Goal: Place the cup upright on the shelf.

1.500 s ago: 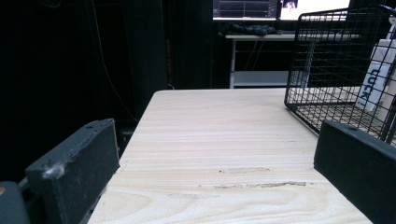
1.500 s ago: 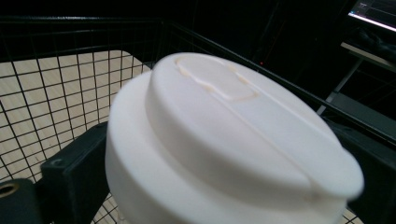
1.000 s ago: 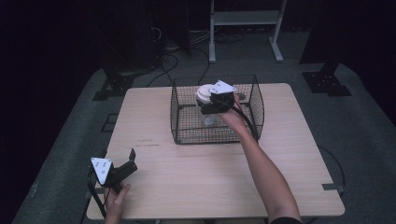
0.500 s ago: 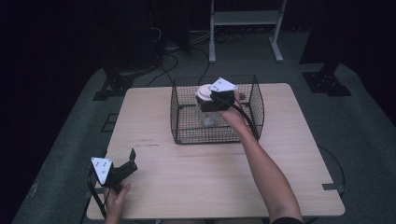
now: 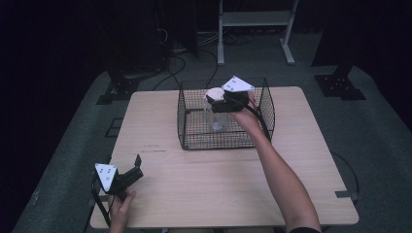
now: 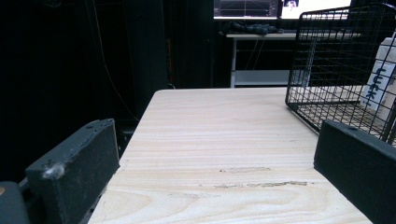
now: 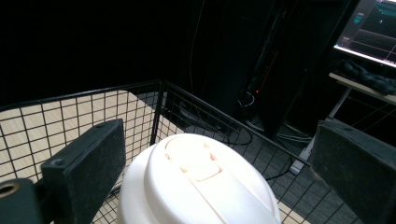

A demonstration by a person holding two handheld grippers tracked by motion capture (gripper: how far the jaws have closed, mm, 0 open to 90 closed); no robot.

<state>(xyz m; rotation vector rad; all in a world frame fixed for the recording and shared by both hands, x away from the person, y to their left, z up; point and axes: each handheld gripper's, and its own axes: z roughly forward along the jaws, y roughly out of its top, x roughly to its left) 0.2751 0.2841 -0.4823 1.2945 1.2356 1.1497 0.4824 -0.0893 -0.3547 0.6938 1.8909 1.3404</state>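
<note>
One wooden table (image 5: 204, 194), carrying one black wire basket (image 5: 194, 141). Inside the basket, one clear bottle (image 5: 217, 119) with one white lid (image 7: 205, 186). Two handheld grippers: one left gripper (image 5: 136, 164), one right gripper (image 5: 212, 101).

Overhead forward-down view; two low close views, probably sharing basket (image 5: 226, 114).

The bottle (image 7: 201, 186) is cut off below its white cap by the frame's bottom edge

Pale wooden table (image 5: 204, 194), black wire basket (image 5: 192, 141) standing on it
</note>
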